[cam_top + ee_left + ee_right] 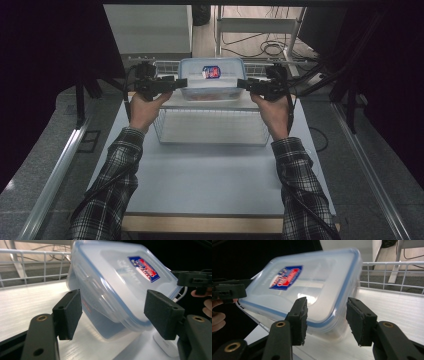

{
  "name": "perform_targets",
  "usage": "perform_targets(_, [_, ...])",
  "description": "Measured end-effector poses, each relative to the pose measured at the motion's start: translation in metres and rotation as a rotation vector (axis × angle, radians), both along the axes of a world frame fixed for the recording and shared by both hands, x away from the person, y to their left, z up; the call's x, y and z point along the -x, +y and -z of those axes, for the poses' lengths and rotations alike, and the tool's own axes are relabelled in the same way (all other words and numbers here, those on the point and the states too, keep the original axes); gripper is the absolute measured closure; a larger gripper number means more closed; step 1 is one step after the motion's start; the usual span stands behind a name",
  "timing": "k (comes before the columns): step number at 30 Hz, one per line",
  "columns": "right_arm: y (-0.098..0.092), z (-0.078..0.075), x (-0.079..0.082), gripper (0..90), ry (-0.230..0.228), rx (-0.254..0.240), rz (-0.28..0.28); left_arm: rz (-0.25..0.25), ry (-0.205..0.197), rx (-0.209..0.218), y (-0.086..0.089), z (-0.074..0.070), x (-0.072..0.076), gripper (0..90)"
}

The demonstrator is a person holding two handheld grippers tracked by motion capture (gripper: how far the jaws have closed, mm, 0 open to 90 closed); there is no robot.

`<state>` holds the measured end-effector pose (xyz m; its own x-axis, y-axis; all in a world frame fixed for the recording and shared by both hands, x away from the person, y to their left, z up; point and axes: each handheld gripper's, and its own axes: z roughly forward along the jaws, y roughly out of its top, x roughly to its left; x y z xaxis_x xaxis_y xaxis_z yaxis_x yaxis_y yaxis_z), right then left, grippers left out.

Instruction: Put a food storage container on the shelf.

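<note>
On top of the white wire rack (pixel 210 131) at the far end of the surface (pixel 210 180) sits a clear plastic food container (pixel 212 80) with a blue-rimmed lid and a red-and-blue label. Each tool flanks one short end, likely so the box can be handled level from both sides. The left tool (pixel 113 312) stands released, pads clear of the wall. The right tool (pixel 327 320) straddles the lid's edge; whether it grips, I cannot tell.

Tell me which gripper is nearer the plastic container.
Neither clearly: the left gripper is at the plastic container's left end, the right gripper at its right end, jaws straddling each end.
</note>
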<state>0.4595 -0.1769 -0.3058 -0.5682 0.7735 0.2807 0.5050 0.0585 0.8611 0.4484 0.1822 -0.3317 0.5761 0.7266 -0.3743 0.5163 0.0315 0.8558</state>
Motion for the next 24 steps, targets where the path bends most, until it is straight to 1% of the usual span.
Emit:
perform_targets(1, [0.001,0.0,0.0,51.0,-0.004,-0.004,0.004,-0.011,-0.007,0.0,0.0,0.0,0.001,31.5])
perform_targets(2, [0.002,-0.002,0.001,51.5,-0.01,0.007,0.008,-0.016,-0.01,-0.006,0.001,-0.001,0.001,34.4])
perform_targets(4, [0.002,-0.002,0.001,51.5,-0.013,0.013,0.007,-0.012,-0.011,-0.008,0.001,-0.002,0.001,35.1])
perform_targets(5, [0.002,-0.003,0.002,52.3,-0.012,0.015,0.006,-0.014,-0.019,-0.015,0.001,-0.002,0.002,37.5])
perform_targets(8, [0.0,-0.003,0.002,52.7,-0.012,0.008,0.001,-0.01,-0.038,-0.029,0.002,-0.005,0.006,40.4])
perform_targets(9, [0.0,-0.003,0.004,53.0,-0.014,0.005,-0.004,-0.01,-0.038,-0.029,0.002,-0.005,0.006,41.7])
perform_targets(10, [0.0,-0.003,0.004,53.0,-0.014,0.005,-0.004,-0.005,-0.044,-0.031,0.003,-0.005,0.008,41.7])
perform_targets(11, [-0.002,-0.005,0.008,53.5,-0.036,0.016,-0.014,0.01,-0.06,-0.045,0.004,-0.007,0.013,44.9])
perform_targets(12, [-0.003,-0.005,0.009,54.2,-0.043,0.02,-0.015,0.01,-0.06,-0.045,0.004,-0.007,0.013,46.0])
perform_targets(13, [-0.003,-0.005,0.009,54.2,-0.043,0.02,-0.015,0.016,-0.072,-0.058,0.004,-0.007,0.016,46.0])
perform_targets(14, [-0.005,-0.006,0.015,57.1,-0.056,0.023,-0.027,0.024,-0.078,-0.064,0.004,-0.007,0.02,50.0])
perform_targets(15, [-0.006,-0.006,0.016,59.1,-0.061,0.029,-0.03,0.029,-0.082,-0.067,0.003,-0.006,0.022,52.1])
perform_targets(16, [-0.006,-0.006,0.016,59.1,-0.061,0.029,-0.03,0.039,-0.09,-0.081,0.002,-0.004,0.026,52.1])
perform_targets(18, [-0.007,-0.005,0.022,63.7,-0.074,0.058,-0.039,0.038,-0.106,-0.117,0.001,-0.001,0.032,57.0])
perform_targets(19, [-0.008,-0.004,0.023,66.1,-0.072,0.066,-0.043,0.038,-0.107,-0.128,0.001,0.001,0.034,60.1])
perform_targets(21, [-0.01,-0.001,0.026,70.1,-0.066,0.073,-0.049,0.046,-0.103,-0.122,0.002,0.005,0.036,64.4])
perform_targets(22, [-0.012,0.002,0.027,72.9,-0.059,0.078,-0.054,0.056,-0.1,-0.112,0.003,0.008,0.038,68.8])
perform_targets(23, [-0.012,0.002,0.027,72.9,-0.059,0.078,-0.054,0.056,-0.1,-0.112,0.003,0.008,0.038,69.9])
perform_targets(24, [-0.014,0.005,0.028,74.7,-0.055,0.079,-0.061,0.065,-0.097,-0.114,0.003,0.01,0.04,71.0])
